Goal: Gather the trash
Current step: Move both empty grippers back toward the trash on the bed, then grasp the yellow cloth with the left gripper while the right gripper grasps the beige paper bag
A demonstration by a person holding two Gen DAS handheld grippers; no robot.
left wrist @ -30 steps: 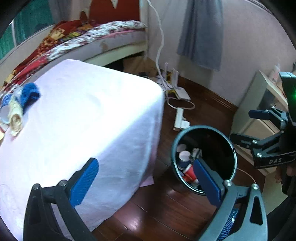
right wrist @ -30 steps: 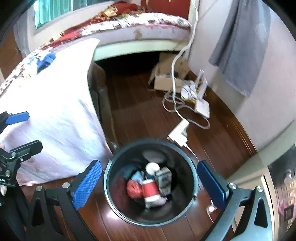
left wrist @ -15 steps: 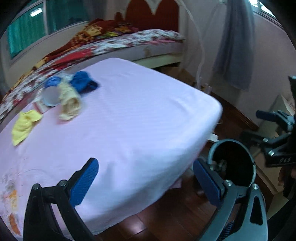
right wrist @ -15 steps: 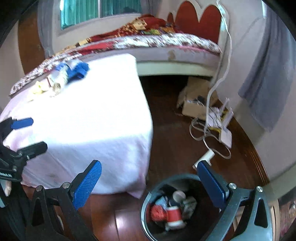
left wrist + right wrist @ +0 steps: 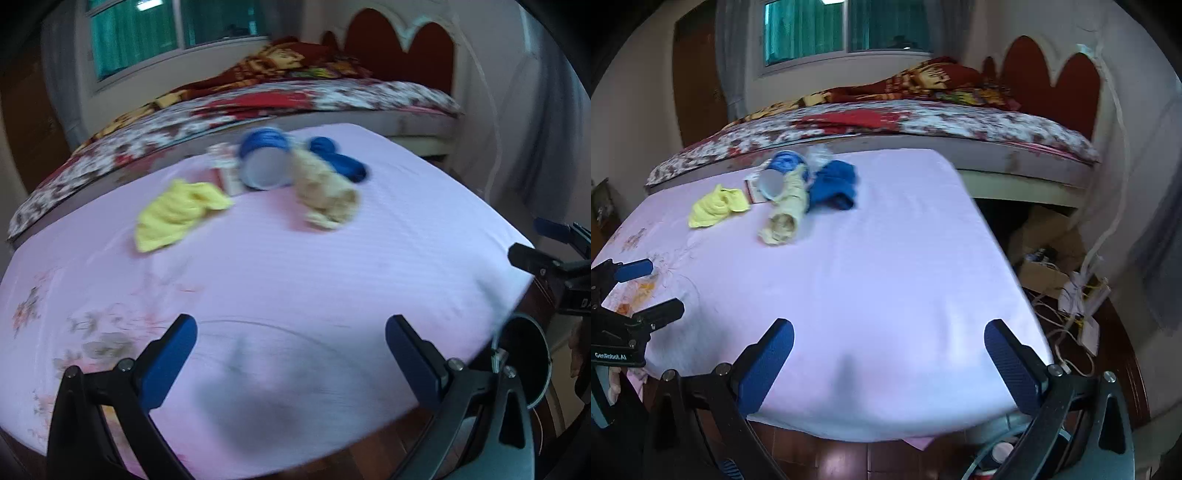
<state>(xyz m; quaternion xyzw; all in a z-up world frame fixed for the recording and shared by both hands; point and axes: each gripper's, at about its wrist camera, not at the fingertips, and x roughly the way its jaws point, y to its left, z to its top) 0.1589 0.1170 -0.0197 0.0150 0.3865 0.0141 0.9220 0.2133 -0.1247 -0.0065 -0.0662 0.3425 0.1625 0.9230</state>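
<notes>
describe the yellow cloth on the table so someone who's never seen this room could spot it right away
Start at the table under the pink cloth, which stands in front of the bed. A cluster of items lies at its far side; the yellow cloth is the crumpled rag at the cluster's left end. It is the only bright yellow piece, paler neighbours being a beige roll and a blue cloth.

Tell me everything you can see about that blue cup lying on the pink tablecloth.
The blue cup lies tipped on its side at the far end of the pink tablecloth, its round pale opening facing the cameras. It looks like a disposable cup with a blue outer wall; blur hides any print. A small red-and-white packet sits against one side, a beige rolled cloth against the other, and a blue cloth behind. Neither hand-held gripper touches it.
</notes>
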